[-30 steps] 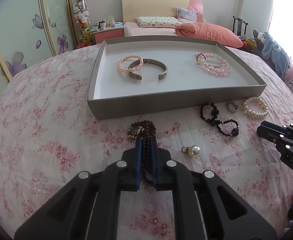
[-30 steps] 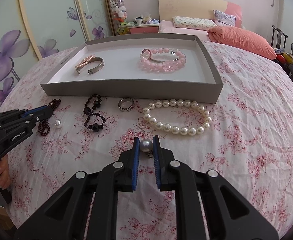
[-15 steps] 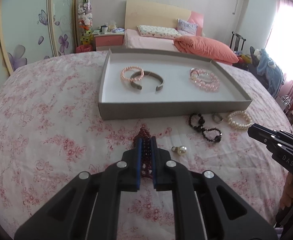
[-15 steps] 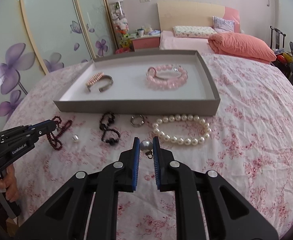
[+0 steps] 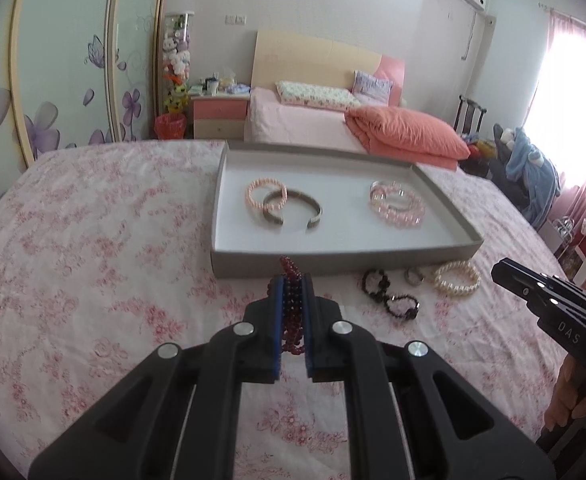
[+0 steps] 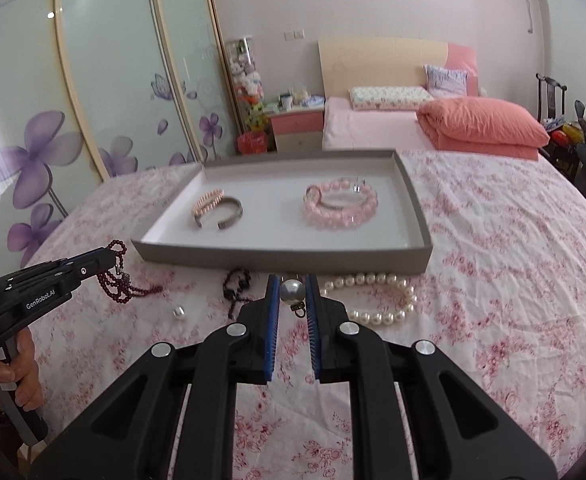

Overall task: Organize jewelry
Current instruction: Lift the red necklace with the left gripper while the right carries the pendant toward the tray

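My left gripper (image 5: pixel 292 280) is shut on a dark red bead bracelet (image 5: pixel 293 308) and holds it above the floral cloth, just before the grey tray (image 5: pixel 333 258); the bracelet dangles in the right wrist view (image 6: pixel 119 280). My right gripper (image 6: pixel 292 280) is shut on a grey pearl pendant (image 6: pixel 292 291), lifted off the cloth in front of the tray (image 6: pixel 277 260). The tray holds a pink bead bracelet (image 5: pixel 265 194), a metal cuff (image 5: pixel 293 210) and a pale pink bracelet (image 5: pixel 397 204).
On the cloth before the tray lie a black bead piece (image 5: pixel 389 294), a silver ring (image 5: pixel 413 276), a white pearl bracelet (image 6: pixel 377 300) and a loose white pearl (image 6: pixel 178 312). A bed and nightstand stand behind; wardrobe doors are at the left.
Both grippers have risen off the cloth with their pieces. The red bracelet now hangs free from the left gripper, and the tray looks farther and lower in both views.
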Available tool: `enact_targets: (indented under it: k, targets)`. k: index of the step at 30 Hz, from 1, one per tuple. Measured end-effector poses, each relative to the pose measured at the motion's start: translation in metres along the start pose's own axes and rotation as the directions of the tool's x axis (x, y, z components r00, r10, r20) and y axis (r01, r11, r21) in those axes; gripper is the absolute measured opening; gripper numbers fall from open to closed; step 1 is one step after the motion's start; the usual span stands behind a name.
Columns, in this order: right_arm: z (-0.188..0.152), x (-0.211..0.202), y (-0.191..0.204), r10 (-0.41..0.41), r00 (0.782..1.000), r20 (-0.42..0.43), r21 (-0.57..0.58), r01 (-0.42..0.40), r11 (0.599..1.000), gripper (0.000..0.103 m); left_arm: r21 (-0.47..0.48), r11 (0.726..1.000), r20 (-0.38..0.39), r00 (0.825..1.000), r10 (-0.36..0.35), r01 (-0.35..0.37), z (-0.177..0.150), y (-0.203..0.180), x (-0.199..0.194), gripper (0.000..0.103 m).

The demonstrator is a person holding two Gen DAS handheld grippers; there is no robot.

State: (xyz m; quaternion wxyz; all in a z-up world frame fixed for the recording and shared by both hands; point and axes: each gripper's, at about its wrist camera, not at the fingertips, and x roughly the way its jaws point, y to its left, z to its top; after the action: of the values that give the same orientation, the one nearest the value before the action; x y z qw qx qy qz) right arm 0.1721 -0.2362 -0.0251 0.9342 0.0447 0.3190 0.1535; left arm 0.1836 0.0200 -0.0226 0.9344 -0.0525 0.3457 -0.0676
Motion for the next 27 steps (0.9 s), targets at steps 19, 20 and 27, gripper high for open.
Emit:
enact_targets:
  k: [19,20,27]
  targets:
    - [0.02,-0.031,0.008,-0.023,0.978,0.207,0.001,0.023,1.0,0.014,0.061,0.997,0.192,0.981,0.03,-0.042,0.021,-0.022,-0.043,0.009]
    - [0.021,-0.033,0.008,-0.027,0.976,0.218,-0.002,0.028,1.0,0.014,0.064,0.997,0.2,0.979,0.031,-0.045,0.022,-0.023,-0.045,0.009]
    - [0.031,-0.037,0.014,-0.032,0.962,0.271,-0.018,0.039,0.999,0.014,0.081,0.995,0.233,0.972,0.041,-0.061,0.028,-0.03,-0.047,0.009]
